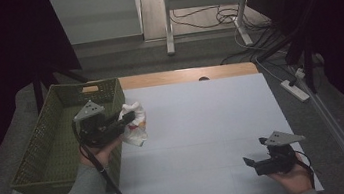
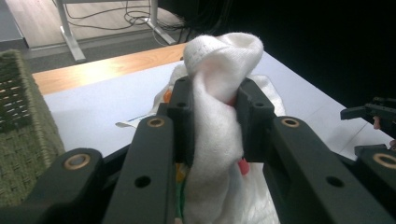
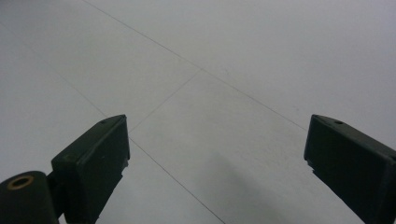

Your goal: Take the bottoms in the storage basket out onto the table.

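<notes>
- We see left tool (image 2: 212, 114) clamped on a white sock (image 2: 219, 93), lifted just beside the green basket (image 1: 50, 143).
- Right tool (image 3: 215, 154) wide, over bare surface (image 1: 203, 123).

Dim, bluish pictures; dark surroundings, soft shadows, slight blur.

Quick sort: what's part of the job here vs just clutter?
In the job:
- left gripper, shut on the white cloth
- green woven basket beside it

Not in the job:
- right gripper, open over bare table
- power strip and cables on the floor
</notes>
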Demonstrator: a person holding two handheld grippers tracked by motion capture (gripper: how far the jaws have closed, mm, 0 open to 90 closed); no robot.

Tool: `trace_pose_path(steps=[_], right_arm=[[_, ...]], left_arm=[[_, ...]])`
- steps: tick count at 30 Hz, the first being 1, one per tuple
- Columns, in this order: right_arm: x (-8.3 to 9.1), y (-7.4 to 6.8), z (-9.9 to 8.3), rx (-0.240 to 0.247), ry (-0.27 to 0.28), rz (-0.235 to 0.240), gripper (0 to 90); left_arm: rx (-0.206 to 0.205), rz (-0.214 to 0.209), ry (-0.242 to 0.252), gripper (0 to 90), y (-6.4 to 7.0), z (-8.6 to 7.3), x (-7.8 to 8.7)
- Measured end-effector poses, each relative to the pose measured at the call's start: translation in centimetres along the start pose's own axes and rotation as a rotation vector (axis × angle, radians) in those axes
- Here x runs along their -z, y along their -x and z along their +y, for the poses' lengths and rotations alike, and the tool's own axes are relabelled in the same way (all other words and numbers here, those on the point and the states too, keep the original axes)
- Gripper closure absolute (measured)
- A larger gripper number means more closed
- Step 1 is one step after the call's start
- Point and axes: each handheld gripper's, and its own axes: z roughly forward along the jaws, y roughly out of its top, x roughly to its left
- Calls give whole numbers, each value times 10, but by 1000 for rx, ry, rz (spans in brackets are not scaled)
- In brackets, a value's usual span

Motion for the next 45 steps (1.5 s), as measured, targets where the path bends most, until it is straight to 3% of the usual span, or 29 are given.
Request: trace_pose_path(steps=[18, 30, 45], right_arm=[[0, 0, 0, -2, -2, -1, 72], [0, 0, 0, -2, 1, -2, 72], [0, 1, -1, -2, -2, -7, 72]], left_arm=[[-16, -33, -11, 708, 12, 2, -16], [-44, -70, -38, 708, 27, 3, -38], [-66, -100, -78, 708, 36, 3, -64]])
